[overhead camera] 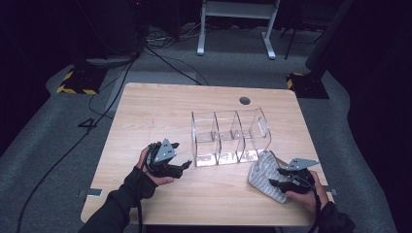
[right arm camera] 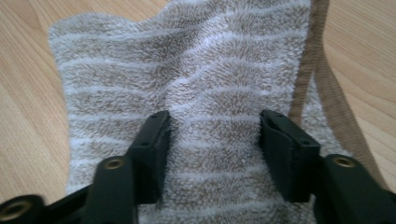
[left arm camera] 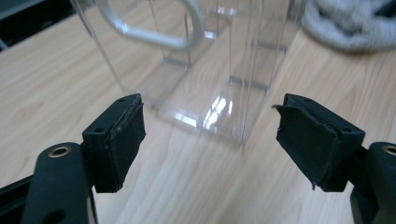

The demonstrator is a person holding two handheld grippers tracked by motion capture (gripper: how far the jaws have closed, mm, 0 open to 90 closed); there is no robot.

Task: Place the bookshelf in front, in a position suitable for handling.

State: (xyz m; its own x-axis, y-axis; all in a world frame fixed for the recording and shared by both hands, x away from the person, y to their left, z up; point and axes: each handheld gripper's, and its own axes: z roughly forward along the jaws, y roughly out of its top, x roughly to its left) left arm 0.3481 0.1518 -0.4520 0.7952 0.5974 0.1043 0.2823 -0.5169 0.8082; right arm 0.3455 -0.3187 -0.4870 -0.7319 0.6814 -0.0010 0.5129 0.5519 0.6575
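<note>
Right gripper working a striped towel beside a clear organizer

At lower right of the high view, the right gripper [overhead camera: 283, 181] is bunching the towel [overhead camera: 265, 175] between jaws not yet clamped; the left gripper [overhead camera: 183, 165], lower centre-left, is facing the clear organizer [overhead camera: 228, 137] with jaws spread and empty.

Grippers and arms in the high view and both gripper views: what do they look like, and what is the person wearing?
Both grippers, left gripper and right gripper, are black, each topped by a grey three-cornered plate. Jaws are black bars with brass-coloured rivets and worn black foam pads. A black cable trails from each. The person wears dark long sleeves and dark fingerless gloves.
</note>
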